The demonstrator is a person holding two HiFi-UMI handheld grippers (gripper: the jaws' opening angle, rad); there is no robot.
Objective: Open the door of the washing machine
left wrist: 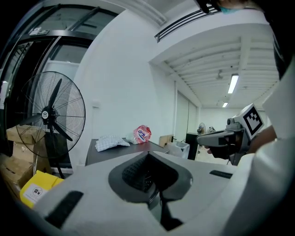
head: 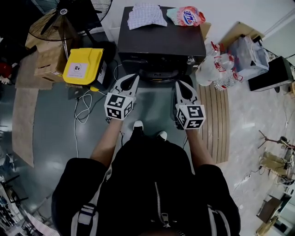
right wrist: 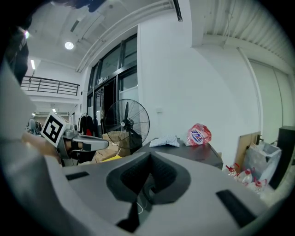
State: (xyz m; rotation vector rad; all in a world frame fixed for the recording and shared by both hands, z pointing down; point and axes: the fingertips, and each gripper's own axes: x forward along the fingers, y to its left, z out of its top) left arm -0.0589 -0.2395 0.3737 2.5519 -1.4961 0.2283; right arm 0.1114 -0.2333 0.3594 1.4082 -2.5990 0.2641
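Observation:
The dark washing machine (head: 161,44) stands ahead of me, and its round door (head: 159,74) bulges from the front face, closed. My left gripper (head: 132,78) hovers just left of the door, jaws shut and empty. Just right of the door, my right gripper (head: 180,85) is held shut with nothing in it. In the left gripper view the closed jaws (left wrist: 148,155) point over the machine's top (left wrist: 120,150), with the right gripper (left wrist: 205,137) alongside. The right gripper view shows its closed jaws (right wrist: 150,156) and the left gripper (right wrist: 102,138) beside them.
A checked cloth (head: 146,14) and a detergent bag (head: 186,16) lie on the machine. A standing fan (head: 57,18), cardboard boxes (head: 48,64) and a yellow box (head: 83,66) are at the left. Bagged bottles (head: 216,69) and a wooden pallet (head: 219,115) are at the right. Cables (head: 83,108) trail on the floor.

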